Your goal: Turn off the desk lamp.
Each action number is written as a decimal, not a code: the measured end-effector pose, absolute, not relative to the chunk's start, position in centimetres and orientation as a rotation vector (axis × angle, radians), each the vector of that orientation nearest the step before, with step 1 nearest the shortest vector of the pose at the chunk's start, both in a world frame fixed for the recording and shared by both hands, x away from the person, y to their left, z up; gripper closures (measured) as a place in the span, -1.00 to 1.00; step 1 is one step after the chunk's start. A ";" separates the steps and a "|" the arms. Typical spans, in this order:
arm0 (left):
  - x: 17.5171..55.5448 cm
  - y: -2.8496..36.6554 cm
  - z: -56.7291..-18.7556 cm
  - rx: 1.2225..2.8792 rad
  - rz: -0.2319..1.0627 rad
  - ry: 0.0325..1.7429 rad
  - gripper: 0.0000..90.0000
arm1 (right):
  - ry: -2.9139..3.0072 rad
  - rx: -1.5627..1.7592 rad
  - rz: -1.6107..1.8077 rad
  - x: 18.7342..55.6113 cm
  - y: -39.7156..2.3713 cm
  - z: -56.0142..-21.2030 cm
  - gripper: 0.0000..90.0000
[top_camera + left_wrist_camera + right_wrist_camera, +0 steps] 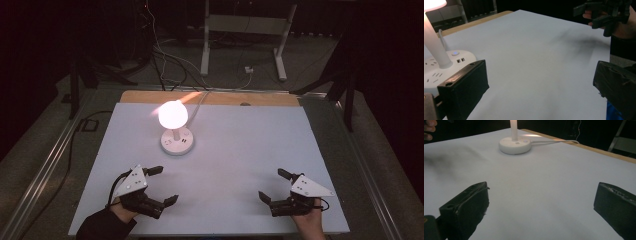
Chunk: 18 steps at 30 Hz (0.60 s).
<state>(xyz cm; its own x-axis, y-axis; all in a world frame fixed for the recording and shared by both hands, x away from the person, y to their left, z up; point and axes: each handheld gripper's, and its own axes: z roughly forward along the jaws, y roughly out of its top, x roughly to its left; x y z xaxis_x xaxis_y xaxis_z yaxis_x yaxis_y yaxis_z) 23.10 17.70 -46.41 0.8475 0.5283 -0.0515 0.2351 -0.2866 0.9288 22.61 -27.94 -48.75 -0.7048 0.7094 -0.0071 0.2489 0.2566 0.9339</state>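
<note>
A lit white lamp [173,115] with a round glowing shade stands on a round white base [177,141] with sockets, at the back left of the white table sheet [240,150]. Its base [439,67] shows left in the left gripper view and far off [515,144] in the right gripper view. My left gripper [165,186] rests open near the front left edge, nothing between its jaws. My right gripper [272,185] rests open at the front right, also holding nothing. The right gripper [599,15] appears at the top right of the left gripper view.
The lamp's white cable [200,100] runs back over the wooden table edge [210,97]. Behind the table stand a white frame [245,30] and loose cables on a dark floor. Metal rails [45,165] run along the table's sides.
</note>
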 end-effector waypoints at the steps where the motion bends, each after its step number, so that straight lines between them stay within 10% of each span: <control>1: 23.2 17.6 -46.3 1.874 0.321 0.574 -0.99 | 2.105 0.870 1.444 22.6 -27.9 -48.8 -1.00; 18: 25.8 15.9 -46.0 1.885 0.341 0.593 -0.99 | 2.102 0.872 1.451 22.6 -28.0 -48.7 -1.00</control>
<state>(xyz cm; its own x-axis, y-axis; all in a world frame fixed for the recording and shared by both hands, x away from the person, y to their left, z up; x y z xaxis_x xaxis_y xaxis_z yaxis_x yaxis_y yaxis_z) 25.77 15.89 -46.04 0.8345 0.5495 -0.0410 0.2409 -0.2969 0.9240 22.62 -28.04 -48.73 -0.7051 0.7091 -0.0030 0.2484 0.2510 0.9356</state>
